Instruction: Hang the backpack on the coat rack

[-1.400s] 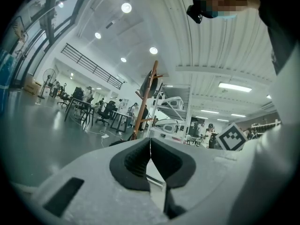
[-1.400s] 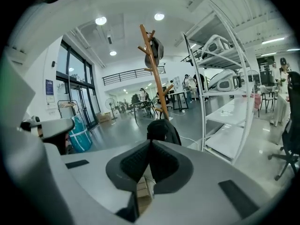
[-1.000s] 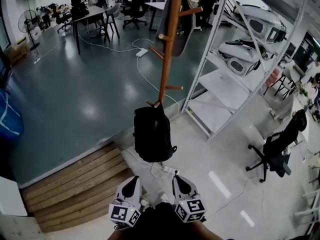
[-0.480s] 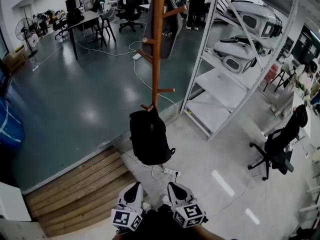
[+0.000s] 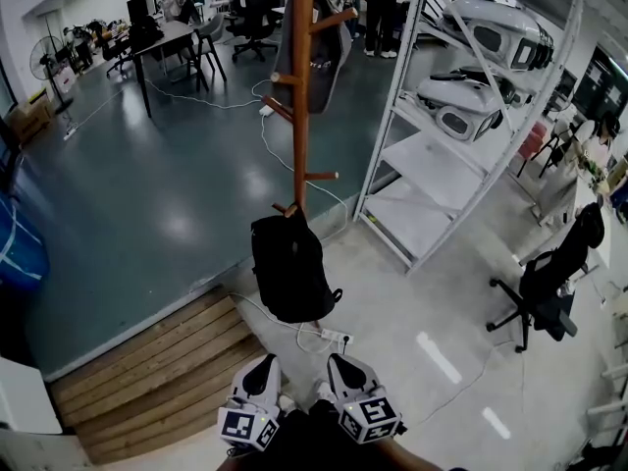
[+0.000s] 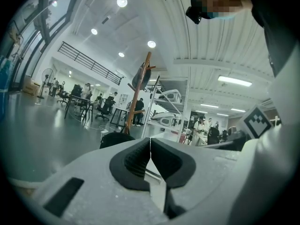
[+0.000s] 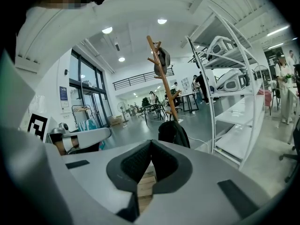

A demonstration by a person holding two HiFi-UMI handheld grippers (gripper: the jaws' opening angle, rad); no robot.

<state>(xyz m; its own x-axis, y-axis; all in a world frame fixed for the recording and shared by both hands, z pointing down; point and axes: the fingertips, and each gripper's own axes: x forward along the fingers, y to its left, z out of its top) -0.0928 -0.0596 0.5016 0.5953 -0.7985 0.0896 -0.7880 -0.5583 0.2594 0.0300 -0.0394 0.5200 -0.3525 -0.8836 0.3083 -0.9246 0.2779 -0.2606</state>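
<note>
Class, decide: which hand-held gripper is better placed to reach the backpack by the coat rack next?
Left, marginally. In the head view the left hand-held gripper lines up more closely with the backpack than the right hand-held gripper. Both are shut, empty and well short of it.

The coat rack (image 5: 300, 86) is standing mid-floor, with the backpack (image 5: 290, 271) hanging low on its near side, its top up at the lowest peg (image 5: 283, 207). A garment (image 5: 316, 52) is hanging from the upper pegs behind. The shelving unit (image 5: 461, 116) is standing just to the right, and an office chair (image 5: 549, 283) is sitting farther right and nearer. Wooden steps (image 5: 147, 371) are lying to the backpack's near left. A power strip (image 5: 334, 338) is lying on the floor between the backpack and the two tools — left tool (image 5: 263, 363) and right tool (image 5: 341, 361) are sitting side by side at the near edge, well apart from the backpack. A counter (image 5: 167, 37) is standing far behind, to the left.
</note>
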